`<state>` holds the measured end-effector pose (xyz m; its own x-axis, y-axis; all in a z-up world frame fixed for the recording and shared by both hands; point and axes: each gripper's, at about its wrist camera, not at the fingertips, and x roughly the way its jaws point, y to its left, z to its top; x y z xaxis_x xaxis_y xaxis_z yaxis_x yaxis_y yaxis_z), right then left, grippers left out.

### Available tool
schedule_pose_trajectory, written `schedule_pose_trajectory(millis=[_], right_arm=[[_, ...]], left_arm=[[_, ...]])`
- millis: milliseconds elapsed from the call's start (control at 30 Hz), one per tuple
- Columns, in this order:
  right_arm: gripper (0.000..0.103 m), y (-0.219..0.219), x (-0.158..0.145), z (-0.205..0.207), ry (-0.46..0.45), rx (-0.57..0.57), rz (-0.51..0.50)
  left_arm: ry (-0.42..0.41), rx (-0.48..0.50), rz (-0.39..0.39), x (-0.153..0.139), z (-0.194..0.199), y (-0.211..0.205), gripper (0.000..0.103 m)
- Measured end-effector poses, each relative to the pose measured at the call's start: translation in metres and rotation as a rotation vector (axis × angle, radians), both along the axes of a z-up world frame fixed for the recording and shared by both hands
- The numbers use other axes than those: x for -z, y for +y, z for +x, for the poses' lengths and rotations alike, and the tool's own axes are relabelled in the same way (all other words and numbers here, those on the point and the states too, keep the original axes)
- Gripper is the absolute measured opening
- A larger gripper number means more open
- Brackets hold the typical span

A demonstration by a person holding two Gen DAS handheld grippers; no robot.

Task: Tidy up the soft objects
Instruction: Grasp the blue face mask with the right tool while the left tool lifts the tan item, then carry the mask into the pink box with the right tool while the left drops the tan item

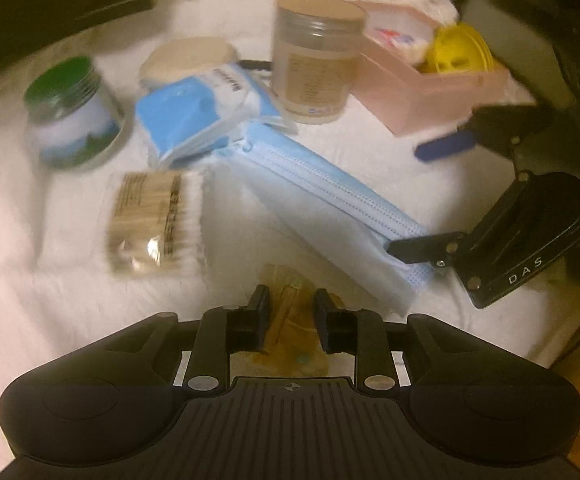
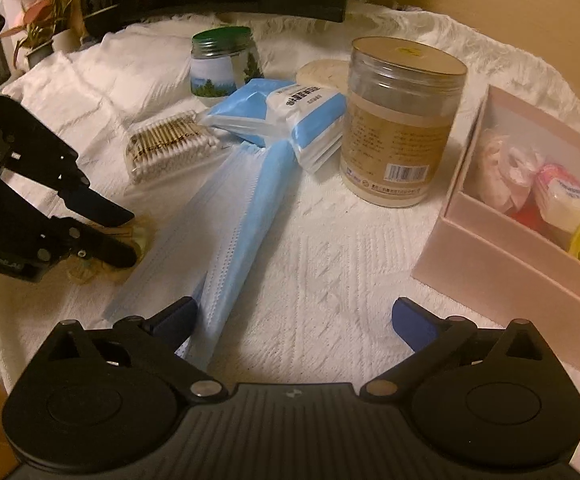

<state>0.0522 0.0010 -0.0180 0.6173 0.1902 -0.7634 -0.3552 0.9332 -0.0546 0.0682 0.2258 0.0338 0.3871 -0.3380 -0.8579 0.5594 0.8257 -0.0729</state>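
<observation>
The left gripper, low in the left wrist frame, has its jaws narrowed around a small yellowish packet on the white cloth, though a firm grip cannot be confirmed. The right gripper is spread wide, empty, one finger beside the stack of blue face masks. Likely a pickup step; next, carry the packet to the pink box at right.

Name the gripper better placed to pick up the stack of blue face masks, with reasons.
Right. The right gripper is open with one finger already against the stack of blue face masks; the left gripper straddles a small yellowish packet.
</observation>
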Motion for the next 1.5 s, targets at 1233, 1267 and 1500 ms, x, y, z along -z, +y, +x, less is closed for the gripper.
schedule_pose_trajectory(millis=[1233,1267,1500], right_arm=[[0.004,-0.019,-0.247,0.017,-0.482,0.079,0.094],[0.004,-0.031,-0.257,0.016,-0.502,0.107,0.093],[0.004,-0.113,-0.283,0.004,-0.539,0.316,0.090]], left_arm=[[-0.500,-0.327,-0.335,-0.165,0.083,0.040,0.012],[-0.501,-0.303,-0.355,-0.171,0.092,0.029,0.012],[-0.409,-0.101,-0.440,-0.164,0.122,-0.068,0.012]])
